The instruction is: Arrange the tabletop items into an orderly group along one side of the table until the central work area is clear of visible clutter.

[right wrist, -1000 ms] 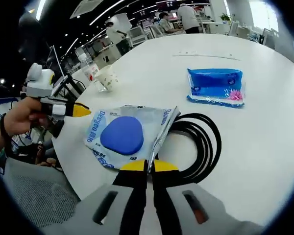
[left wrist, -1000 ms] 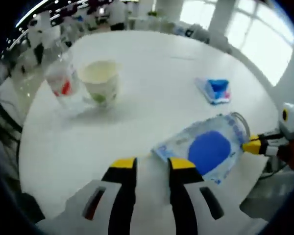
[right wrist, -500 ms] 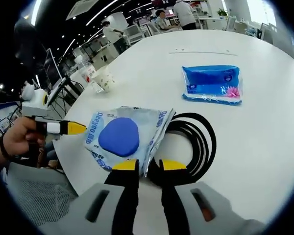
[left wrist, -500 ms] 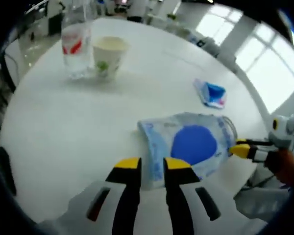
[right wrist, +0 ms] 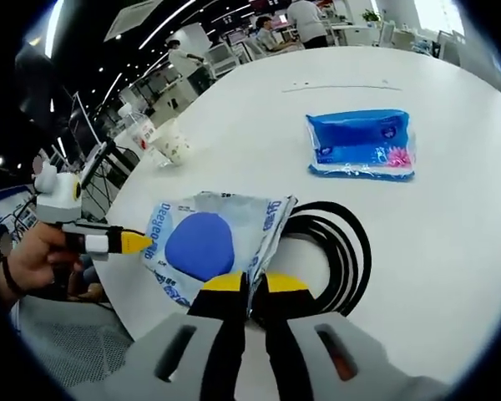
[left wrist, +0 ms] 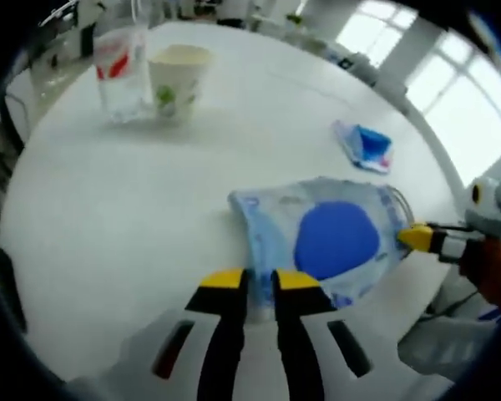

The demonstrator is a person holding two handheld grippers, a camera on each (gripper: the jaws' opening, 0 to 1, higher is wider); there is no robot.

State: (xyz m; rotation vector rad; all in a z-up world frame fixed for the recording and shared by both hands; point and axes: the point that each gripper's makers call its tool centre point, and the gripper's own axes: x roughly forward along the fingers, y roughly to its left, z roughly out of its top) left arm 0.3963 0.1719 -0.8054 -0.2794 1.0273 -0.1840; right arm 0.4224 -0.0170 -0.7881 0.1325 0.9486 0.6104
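Both tools meet at the clear wipes pouch with a blue oval label [right wrist: 204,246], which lies flat near the surface's near edge. The right tool [right wrist: 245,282] has its yellow tips drawn almost together on the pouch's near edge, seemingly pinching the film. The left tool [left wrist: 250,278], seen in the left gripper view, has its tips nearly pressed together at the opposite edge of the pouch [left wrist: 326,242]; whether film sits between them cannot be told. In the right gripper view the left tool [right wrist: 134,242] points in from the side, held by a hand [right wrist: 29,259].

Just beside the pouch, partly under its edge, lies a coiled black cable [right wrist: 334,251]. Further in, toward the middle of the surface [right wrist: 259,125], rests a blue flat packet [right wrist: 363,146]. At the far edge a paper cup [left wrist: 177,79] and a clear water bottle [left wrist: 117,71] stand upright just beside each other.

Step in hand, as judged: gripping the pouch to shift it. The next move calls for a firm hold, then a slide toward the cup and bottle without dragging the cable.
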